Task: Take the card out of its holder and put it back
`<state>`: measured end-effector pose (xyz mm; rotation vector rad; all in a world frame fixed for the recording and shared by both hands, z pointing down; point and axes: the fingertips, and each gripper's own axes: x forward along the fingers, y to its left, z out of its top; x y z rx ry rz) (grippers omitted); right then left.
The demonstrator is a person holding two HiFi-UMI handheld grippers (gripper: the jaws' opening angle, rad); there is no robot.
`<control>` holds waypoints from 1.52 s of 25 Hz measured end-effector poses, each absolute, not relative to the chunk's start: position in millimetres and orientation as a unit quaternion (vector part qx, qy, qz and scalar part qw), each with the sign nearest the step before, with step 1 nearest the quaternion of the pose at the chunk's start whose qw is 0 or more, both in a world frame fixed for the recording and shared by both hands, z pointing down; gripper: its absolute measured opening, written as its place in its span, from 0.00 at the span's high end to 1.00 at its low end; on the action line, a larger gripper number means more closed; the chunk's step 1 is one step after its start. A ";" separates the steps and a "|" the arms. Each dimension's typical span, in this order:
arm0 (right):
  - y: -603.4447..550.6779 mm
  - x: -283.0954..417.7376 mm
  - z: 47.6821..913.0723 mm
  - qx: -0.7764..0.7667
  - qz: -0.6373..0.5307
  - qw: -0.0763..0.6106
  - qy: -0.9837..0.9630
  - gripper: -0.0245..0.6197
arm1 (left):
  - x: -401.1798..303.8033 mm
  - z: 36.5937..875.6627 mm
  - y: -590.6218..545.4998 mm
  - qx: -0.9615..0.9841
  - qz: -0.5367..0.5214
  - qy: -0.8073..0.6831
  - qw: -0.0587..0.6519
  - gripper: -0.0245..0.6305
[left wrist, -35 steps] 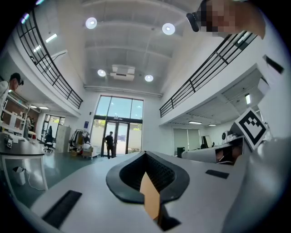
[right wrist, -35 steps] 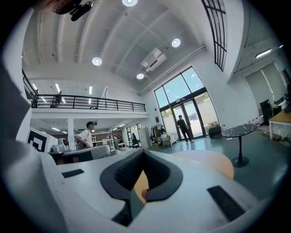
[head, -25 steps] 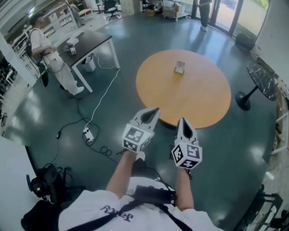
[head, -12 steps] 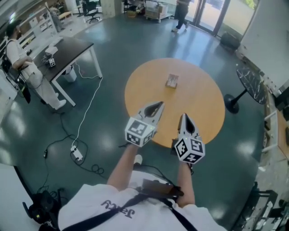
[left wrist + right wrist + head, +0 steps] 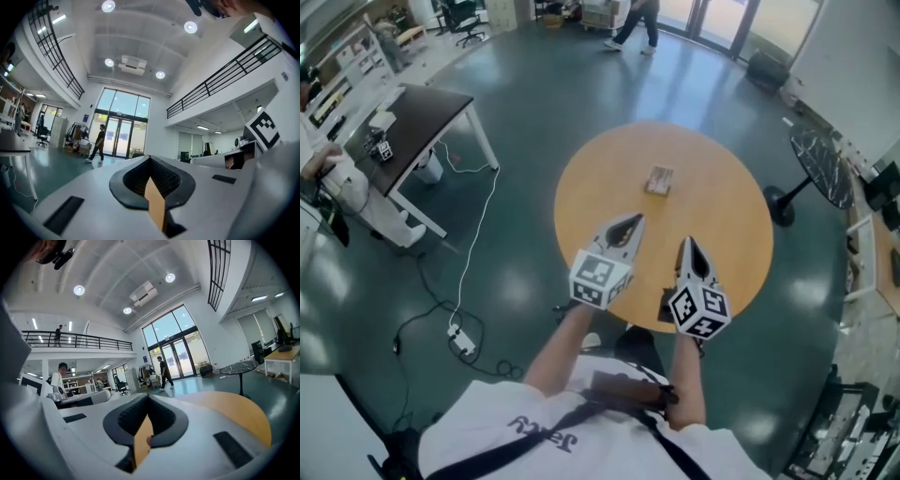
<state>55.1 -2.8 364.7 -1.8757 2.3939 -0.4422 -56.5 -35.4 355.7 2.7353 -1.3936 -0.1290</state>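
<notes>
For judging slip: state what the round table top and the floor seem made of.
The round table top: likely wood or laminate, even orange-tan, matte, no glare. The floor: seems polished concrete or coating, dark teal, glossy, mirroring window light.

Round table (image 5: 722, 202): top seen as smooth, matt, light wood-look. Floor (image 5: 520, 131): dark, glossy, lights reflected in it. Left gripper (image 5: 627, 224) & right gripper (image 5: 687, 247): shells of white matt plastic, smooth. Pads (image 5: 165, 177): black, ribbed, rubbery-looking. Card holder (image 5: 659, 180): too small, material can't be told. Desk (image 5: 412, 108): black matt top, white-painted legs. Shirt (image 5: 487, 441): white cloth.
</notes>
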 end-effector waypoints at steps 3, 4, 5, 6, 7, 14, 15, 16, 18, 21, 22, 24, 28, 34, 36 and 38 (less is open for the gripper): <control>-19.0 51.4 370.0 -0.604 -0.140 0.027 0.784 0.95 | -54.3 367.2 -57.4 0.890 -0.042 -0.450 0.055 0.95; -25.4 50.7 373.5 -0.600 -0.135 0.019 0.788 0.95 | -51.9 370.2 -64.0 0.891 -0.042 -0.447 0.062 0.95; -32.8 50.3 378.6 -0.597 -0.130 0.009 0.792 0.95 | -49.6 374.4 -71.0 0.892 -0.041 -0.445 0.068 0.95; -40.6 49.9 385.1 -0.596 -0.126 -0.003 0.793 0.95 | -48.6 380.1 -78.4 0.892 -0.038 -0.444 0.074 0.95; -47.9 49.5 392.6 -0.597 -0.124 -0.015 0.793 0.95 | -48.5 387.3 -85.9 0.892 -0.034 -0.444 0.079 0.95; -97.6 55.3 433.6 -0.584 -0.145 -0.055 0.797 0.95 | -46.1 432.3 -133.8 0.889 0.012 -0.450 0.082 0.95; -103.8 56.9 436.2 -0.583 -0.148 -0.059 0.797 0.95 | -45.4 437.8 -139.5 0.889 0.018 -0.449 0.083 0.95; -109.3 58.2 438.2 -0.582 -0.150 -0.061 0.797 0.95 | -44.6 443.1 -144.8 0.891 0.023 -0.447 0.083 0.95; -120.0 60.8 441.5 -0.581 -0.153 -0.063 0.797 0.95 | -44.9 455.2 -157.2 0.891 0.034 -0.444 0.088 0.95; -134.5 66.5 449.5 -0.581 -0.159 -0.068 0.795 0.95 | -51.7 476.8 -179.2 0.884 0.058 -0.452 0.105 0.95; -138.0 67.9 452.7 -0.581 -0.162 -0.072 0.794 0.95 | -55.4 482.6 -185.6 0.881 0.062 -0.454 0.113 0.95; -143.8 69.6 459.7 -0.579 -0.168 -0.081 0.794 0.95 | -63.6 494.7 -195.7 0.879 0.066 -0.456 0.127 0.95; -166.6 86.9 478.7 -0.580 -0.185 -0.087 0.789 0.95 | -68.5 524.7 -214.7 0.885 0.026 -0.430 0.174 0.95; -189.1 110.0 497.5 -0.587 -0.207 -0.095 0.777 0.95 | -94.3 549.6 -240.9 0.881 0.022 -0.433 0.192 0.94; -188.6 110.6 500.5 -0.589 -0.213 -0.100 0.773 0.95 | -107.3 551.6 -247.6 0.883 0.038 -0.431 0.183 0.93; -192.7 113.4 510.8 -0.589 -0.223 -0.105 0.770 0.95 | -115.8 559.3 -260.8 0.885 0.058 -0.428 0.175 0.91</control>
